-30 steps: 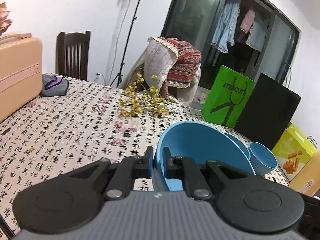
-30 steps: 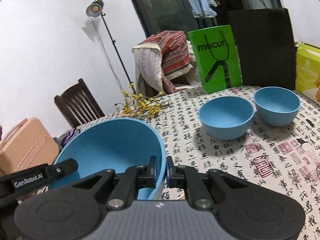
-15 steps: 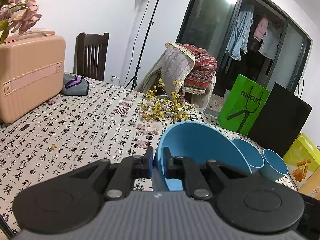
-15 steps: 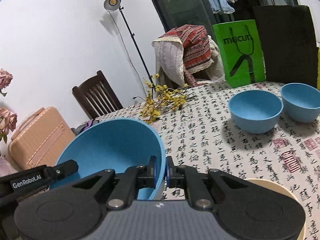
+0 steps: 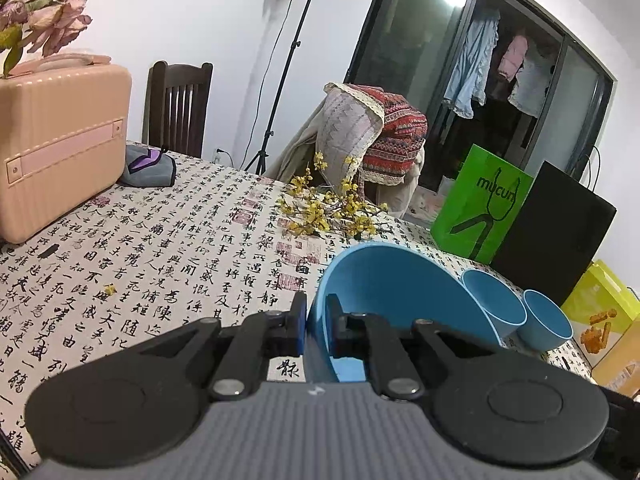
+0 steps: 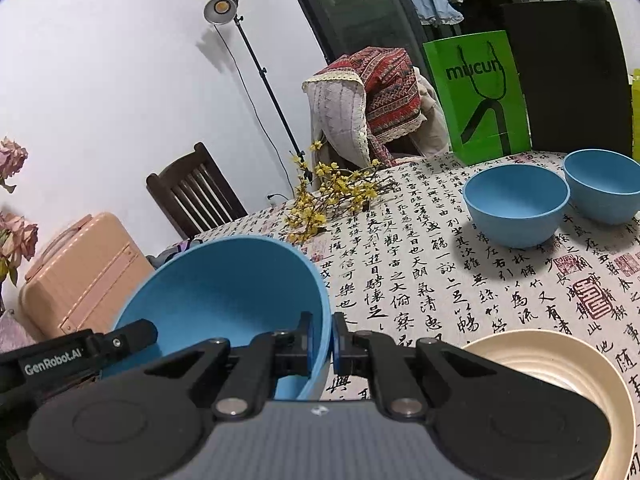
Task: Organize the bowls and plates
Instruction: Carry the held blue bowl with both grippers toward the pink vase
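Note:
A large blue bowl (image 5: 392, 292) (image 6: 224, 292) hangs above the table, gripped from both sides. My left gripper (image 5: 316, 322) is shut on its left rim. On the opposite rim my right gripper (image 6: 322, 336) is shut too, and the left gripper's black body (image 6: 80, 350) shows across the bowl. Two smaller blue bowls (image 6: 516, 204) (image 6: 604, 186) stand side by side on the table at the right, also seen past the big bowl (image 5: 494, 304) (image 5: 546, 326). A cream ribbed plate (image 6: 560, 364) lies near the front right.
The table wears a calligraphy-print cloth (image 5: 160, 256). A pink case (image 5: 56, 140) and a grey pouch (image 5: 148, 166) sit at its left, yellow flower sprigs (image 6: 332, 196) in the middle, a green bag (image 6: 476, 96), a black box (image 6: 568, 72) and yellow boxes (image 5: 600, 312) at the far edge. A wooden chair (image 5: 178, 108) stands behind.
Both grippers have carried the large bowl together toward the left end of the table. The two small bowls have slid rightward in the right wrist view and the cream plate has come into sight.

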The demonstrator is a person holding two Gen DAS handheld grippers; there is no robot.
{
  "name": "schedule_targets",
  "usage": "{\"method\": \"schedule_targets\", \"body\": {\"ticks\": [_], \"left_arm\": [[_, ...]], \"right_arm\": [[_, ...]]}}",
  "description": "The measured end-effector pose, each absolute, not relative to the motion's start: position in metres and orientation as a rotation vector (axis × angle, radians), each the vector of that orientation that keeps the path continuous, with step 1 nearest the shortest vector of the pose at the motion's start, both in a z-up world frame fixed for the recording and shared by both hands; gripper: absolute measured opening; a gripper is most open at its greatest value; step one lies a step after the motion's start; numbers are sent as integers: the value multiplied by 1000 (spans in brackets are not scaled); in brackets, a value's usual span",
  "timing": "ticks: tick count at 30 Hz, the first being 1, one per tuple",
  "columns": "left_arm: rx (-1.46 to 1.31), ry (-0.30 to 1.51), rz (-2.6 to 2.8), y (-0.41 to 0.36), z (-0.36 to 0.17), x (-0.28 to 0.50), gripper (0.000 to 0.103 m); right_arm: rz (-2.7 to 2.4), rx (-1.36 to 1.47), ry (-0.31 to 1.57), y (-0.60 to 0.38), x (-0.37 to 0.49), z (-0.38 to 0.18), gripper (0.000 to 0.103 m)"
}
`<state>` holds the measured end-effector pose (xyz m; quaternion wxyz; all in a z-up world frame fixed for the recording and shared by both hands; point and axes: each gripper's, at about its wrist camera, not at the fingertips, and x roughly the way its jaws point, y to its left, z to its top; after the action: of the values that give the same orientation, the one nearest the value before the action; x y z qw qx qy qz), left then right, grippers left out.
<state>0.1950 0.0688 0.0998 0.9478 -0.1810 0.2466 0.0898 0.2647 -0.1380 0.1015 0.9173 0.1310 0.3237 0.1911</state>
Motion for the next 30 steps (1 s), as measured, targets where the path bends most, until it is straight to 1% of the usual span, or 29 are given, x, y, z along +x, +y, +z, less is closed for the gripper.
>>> {"method": "schedule_targets", "body": {"ticks": [30], "left_arm": [[-432,485,213,123,78,155,10]], "right_arm": [[444,259,675,-90,237,82,9]]}}
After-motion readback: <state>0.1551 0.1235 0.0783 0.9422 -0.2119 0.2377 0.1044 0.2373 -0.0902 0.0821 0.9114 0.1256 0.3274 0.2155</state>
